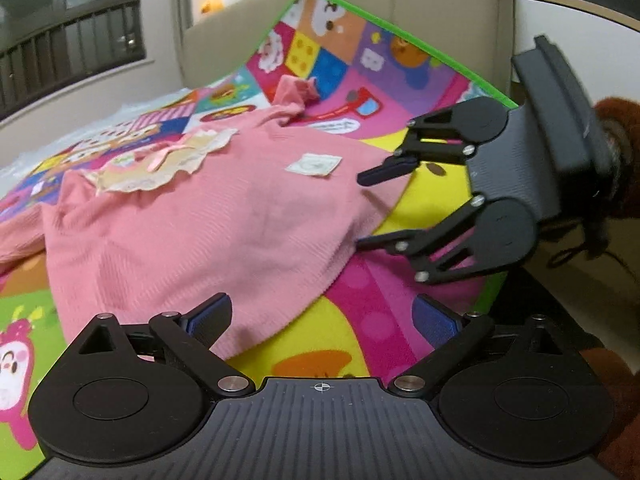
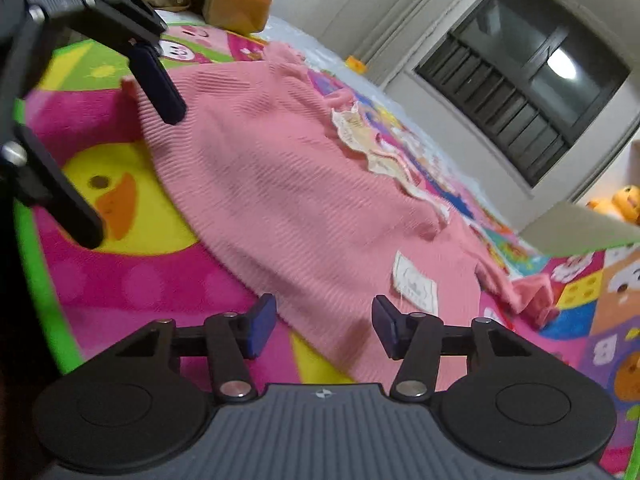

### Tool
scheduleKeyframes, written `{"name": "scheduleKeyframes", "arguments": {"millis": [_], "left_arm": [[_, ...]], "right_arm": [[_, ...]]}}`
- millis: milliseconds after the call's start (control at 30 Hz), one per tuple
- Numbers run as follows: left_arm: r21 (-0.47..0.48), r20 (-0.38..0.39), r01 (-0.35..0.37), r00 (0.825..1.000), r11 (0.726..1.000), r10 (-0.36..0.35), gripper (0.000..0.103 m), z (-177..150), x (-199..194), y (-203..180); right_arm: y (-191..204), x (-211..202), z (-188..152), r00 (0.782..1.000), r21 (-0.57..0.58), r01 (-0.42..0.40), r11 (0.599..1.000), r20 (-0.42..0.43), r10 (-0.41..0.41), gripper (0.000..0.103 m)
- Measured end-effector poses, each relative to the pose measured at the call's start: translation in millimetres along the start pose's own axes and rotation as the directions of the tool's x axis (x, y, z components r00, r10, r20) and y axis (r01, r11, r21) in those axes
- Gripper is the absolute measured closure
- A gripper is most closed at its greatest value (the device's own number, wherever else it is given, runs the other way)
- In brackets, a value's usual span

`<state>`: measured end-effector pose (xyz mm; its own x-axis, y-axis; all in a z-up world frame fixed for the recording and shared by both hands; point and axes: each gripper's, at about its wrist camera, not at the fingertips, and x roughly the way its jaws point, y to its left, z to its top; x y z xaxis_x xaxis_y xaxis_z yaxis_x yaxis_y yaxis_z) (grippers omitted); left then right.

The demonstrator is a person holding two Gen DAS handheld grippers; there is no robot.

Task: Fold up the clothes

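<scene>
A pink ribbed sweater (image 1: 224,232) lies spread on the play mat (image 1: 352,320), its bottom hem just ahead of 2 grippers, left gripper (image 1: 320,320) and right gripper (image 2: 324,324), both spread wide and holding nothing.

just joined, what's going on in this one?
A person is holding two handheld grippers over a pink ribbed knit garment spread on a colourful cartoon play mat. Both are open and hold nothing. The left gripper sits at the garment's near hem, and the right gripper is at the edge near the white sewn-in label. The garment lies mostly flat and no fold is visible so far.
</scene>
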<state>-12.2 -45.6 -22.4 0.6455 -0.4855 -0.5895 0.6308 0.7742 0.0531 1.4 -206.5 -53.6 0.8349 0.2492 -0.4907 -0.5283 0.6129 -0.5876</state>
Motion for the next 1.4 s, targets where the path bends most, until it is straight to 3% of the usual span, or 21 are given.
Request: {"name": "scheduleKeyframes", "arguments": {"millis": [67, 200, 300, 533, 633, 733, 833, 933, 967, 1000, 1067, 1133, 1233, 1333, 1400], "left_arm": [[0.007, 0.011, 0.024, 1.000, 1.000, -0.025, 0.003, 3, -2, -4], [0.001, 0.018, 0.126, 0.992, 0.992, -0.126, 0.003, 6, 6, -11], [-0.006, 0.022, 0.158, 0.987, 0.987, -0.158, 0.003, 9, 23, -8], [-0.133, 0.095, 0.038, 0.995, 0.990, -0.025, 0.003, 52, 43, 57], [-0.228, 0.156, 0.022, 0.988, 0.973, 0.014, 0.004, 71, 34, 91], [-0.274, 0.182, 0.019, 0.983, 0.962, 0.032, 0.003, 80, 30, 109], [-0.288, 0.185, 0.020, 0.982, 0.958, 0.035, 0.003, 79, 26, 114], [-0.296, 0.182, 0.028, 0.983, 0.955, 0.028, 0.003, 75, 22, 114], [-0.299, 0.181, 0.030, 0.983, 0.954, 0.026, 0.003, 74, 20, 114], [-0.302, 0.180, 0.033, 0.983, 0.953, 0.023, 0.003, 73, 19, 114], [-0.296, 0.182, 0.049, 0.983, 0.954, 0.006, 0.003, 70, 13, 113], [-0.247, 0.184, 0.070, 0.983, 0.966, -0.025, 0.003, 67, 7, 102], [-0.157, 0.160, 0.031, 0.987, 0.987, -0.006, 0.003, 67, 13, 78], [-0.064, 0.138, -0.006, 0.990, 0.998, 0.015, 0.003, 66, 19, 55], [0.003, 0.156, -0.095, 0.983, 0.995, 0.094, 0.003, 68, 16, 39]], "right_arm": [[-8, 0, 9, 0.996, 0.028, 0.069, 0.997, 0.050, -0.070, 0.078], [-39, -8, 31, 0.983, 0.192, 0.103, 0.976, 0.131, -0.130, 0.094], [-53, -15, 40, 0.977, 0.238, 0.100, 0.966, 0.158, -0.141, 0.096], [-67, -41, 30, 0.978, 0.283, 0.098, 0.954, 0.152, -0.146, 0.095], [-58, -52, 22, 0.986, 0.272, 0.032, 0.962, 0.149, -0.075, 0.089], [-37, -55, 16, 0.991, 0.214, -0.047, 0.976, 0.135, 0.018, 0.075], [-7, -36, 16, 0.993, 0.112, -0.055, 0.992, 0.109, 0.042, 0.070], [13, -4, 20, 0.997, 0.035, -0.006, 0.999, 0.080, 0.003, 0.051], [18, 6, 20, 0.997, -0.004, 0.023, 1.000, 0.068, -0.023, 0.051], [21, 16, 20, 0.997, -0.047, 0.055, 0.997, 0.058, -0.052, 0.052], [11, 29, 23, 0.991, -0.064, 0.130, 0.989, 0.049, -0.127, 0.095], [-19, 29, 30, 0.984, 0.054, 0.165, 0.985, 0.055, -0.168, 0.096], [-62, 14, 40, 0.981, 0.223, 0.147, 0.964, 0.088, -0.170, 0.096], [-78, 4, 46, 0.977, 0.268, 0.148, 0.952, 0.109, -0.183, 0.096], [-84, -4, 47, 0.976, 0.297, 0.138, 0.945, 0.119, -0.180, 0.096]]}}
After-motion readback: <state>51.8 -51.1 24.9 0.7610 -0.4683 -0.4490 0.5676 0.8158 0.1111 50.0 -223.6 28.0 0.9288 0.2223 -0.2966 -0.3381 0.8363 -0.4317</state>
